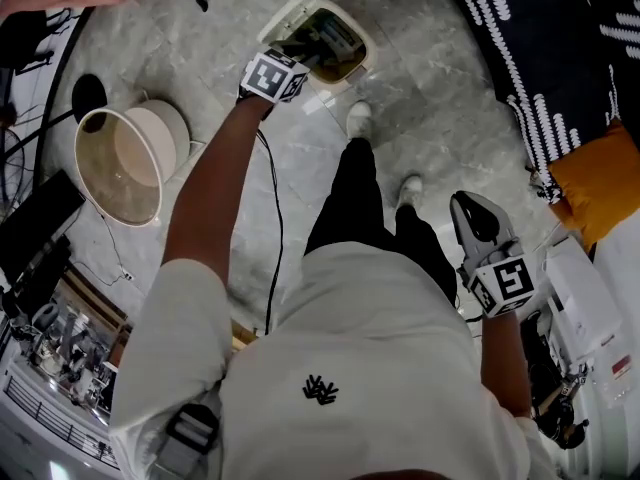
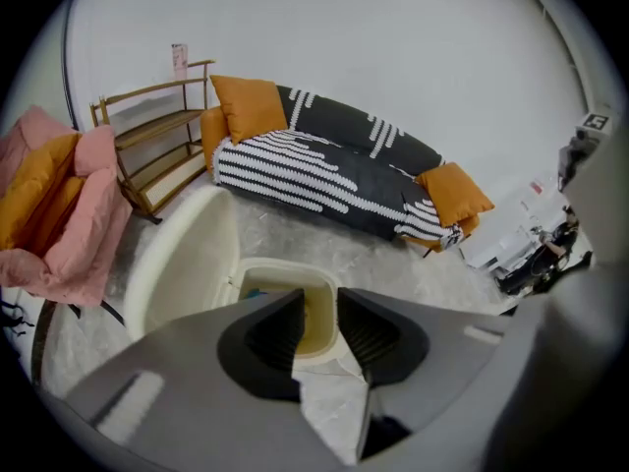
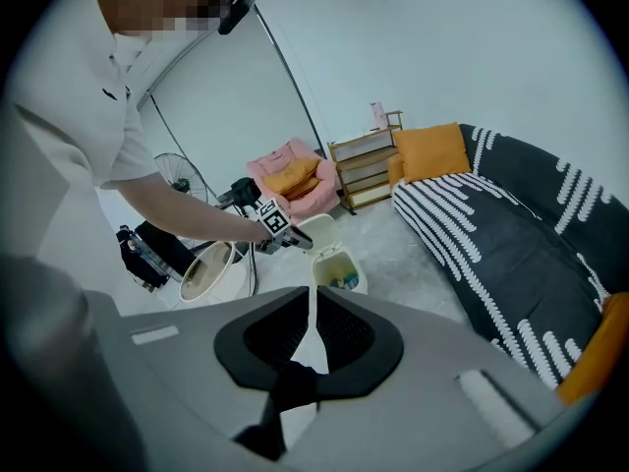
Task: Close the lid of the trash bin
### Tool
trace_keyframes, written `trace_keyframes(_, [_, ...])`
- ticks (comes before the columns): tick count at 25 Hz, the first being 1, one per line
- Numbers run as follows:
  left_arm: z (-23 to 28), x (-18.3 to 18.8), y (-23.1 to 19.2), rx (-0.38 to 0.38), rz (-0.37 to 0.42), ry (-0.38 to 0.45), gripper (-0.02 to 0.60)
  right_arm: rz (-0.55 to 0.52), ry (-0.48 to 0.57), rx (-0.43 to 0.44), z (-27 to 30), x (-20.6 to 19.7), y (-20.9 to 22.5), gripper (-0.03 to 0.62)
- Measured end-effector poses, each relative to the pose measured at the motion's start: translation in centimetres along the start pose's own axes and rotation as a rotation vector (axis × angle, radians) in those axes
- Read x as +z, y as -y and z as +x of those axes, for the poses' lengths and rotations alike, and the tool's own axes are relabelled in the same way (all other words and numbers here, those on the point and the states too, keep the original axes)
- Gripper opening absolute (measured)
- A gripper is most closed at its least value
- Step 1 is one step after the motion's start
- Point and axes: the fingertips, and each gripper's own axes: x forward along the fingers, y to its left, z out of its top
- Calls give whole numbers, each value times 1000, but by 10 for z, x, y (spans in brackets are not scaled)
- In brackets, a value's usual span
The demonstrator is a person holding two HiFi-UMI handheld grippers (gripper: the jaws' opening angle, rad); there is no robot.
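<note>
The cream trash bin stands open on the marble floor, with some rubbish inside. Its lid is tipped up on the far left side. My left gripper hovers just in front of the bin's near-left rim. In the left gripper view the left gripper is open with nothing between its fingers; the bin's opening lies straight beyond them and the raised lid stands to the left. My right gripper hangs by my right side, far from the bin, jaws together and holding nothing.
A round cream basket stands left of the bin, and a black cable runs along the floor. A black-and-white striped sofa with an orange cushion fills the right. A pink chair and wooden shelf sit further left.
</note>
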Motion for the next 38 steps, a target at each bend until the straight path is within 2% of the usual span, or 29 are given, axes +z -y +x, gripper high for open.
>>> trace_keyframes(3, [8,-8,13,-32,10,-18,161,14,-3,-6,-3,-7,2,23])
trace_keyframes(6, [0,-14,27,-49,-10,19,161,27,-4,-14,-6,-10,4,23])
trace_keyframes(8, [-10,-11,21,-28,-42,61,161,34,3,-13,-4,-9,5,23])
trace_keyframes(11, [-30,2,-5,30,-88,127,161,28,7,0,0,-6,1,23])
trace_keyframes(14, [-47,16,-41,94,-95,162,161,11,2,15,7,0,-5,23])
trace_keyframes(17, [-58,29,-74,144,-76,171,161,0,-2,22,13,4,-8,23])
trace_keyframes(20, [-59,36,-100,170,-55,145,161,-1,-11,21,17,7,-6,23])
trace_keyframes(27, [-44,31,-116,138,-35,40,167,-2,-24,17,25,17,-2,23])
trace_keyframes(30, [-42,28,-110,126,-35,41,167,0,-25,17,29,18,-1,23])
trace_keyframes(38, [-26,21,-62,38,-4,46,167,8,-27,25,35,14,-3,23])
